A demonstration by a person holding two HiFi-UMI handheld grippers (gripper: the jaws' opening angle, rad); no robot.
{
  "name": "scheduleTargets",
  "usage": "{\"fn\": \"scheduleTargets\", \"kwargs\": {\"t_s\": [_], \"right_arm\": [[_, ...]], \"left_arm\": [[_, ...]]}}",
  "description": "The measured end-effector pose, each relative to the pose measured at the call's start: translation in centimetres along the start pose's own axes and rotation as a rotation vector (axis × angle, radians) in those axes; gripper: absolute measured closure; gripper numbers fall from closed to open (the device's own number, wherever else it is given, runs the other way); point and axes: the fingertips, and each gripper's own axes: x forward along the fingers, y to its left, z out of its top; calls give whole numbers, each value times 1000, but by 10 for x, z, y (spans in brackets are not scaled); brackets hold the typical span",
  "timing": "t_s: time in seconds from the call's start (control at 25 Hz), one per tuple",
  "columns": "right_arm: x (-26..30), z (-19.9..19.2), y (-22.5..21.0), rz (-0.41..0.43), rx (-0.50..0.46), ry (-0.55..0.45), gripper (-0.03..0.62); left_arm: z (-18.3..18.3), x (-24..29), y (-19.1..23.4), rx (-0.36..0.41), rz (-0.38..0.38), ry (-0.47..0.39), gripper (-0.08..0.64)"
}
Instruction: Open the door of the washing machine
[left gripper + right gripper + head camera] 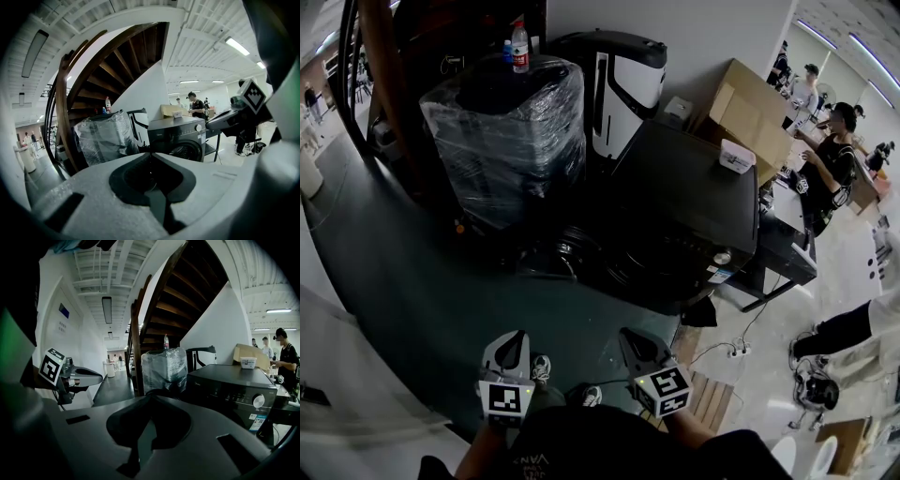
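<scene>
A black front-loading washing machine point(684, 202) stands ahead of me. Its round door point(186, 151) is closed and faces me, with the control knob point(722, 258) above it. My left gripper point(514, 343) and right gripper point(632, 339) hover side by side over the dark floor, well short of the machine. Both are shut with nothing between their jaws. The left gripper view looks past the closed tips point(150, 155) to the machine point(177, 136), with the right gripper point(224, 123) off to the right. In the right gripper view, the machine point(229, 380) sits to the right beyond the closed tips point(151, 397).
A plastic-wrapped appliance point(508, 127) with a water bottle point(520, 47) on top stands left of the machine, beside a wooden staircase point(93, 84). A cardboard box point(752, 105) and a small white box point(737, 156) sit behind. People point(830, 155) work at the right; cables and a power strip point(736, 352) lie on the floor.
</scene>
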Motion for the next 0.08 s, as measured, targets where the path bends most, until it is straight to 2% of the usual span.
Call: {"fn": "scheduleTargets", "kwargs": {"t_s": [0.08], "right_arm": [[3,-1,-2,-1,4,3,589]], "left_arm": [[-1,4,-3,-3,-10,2,540]]}}
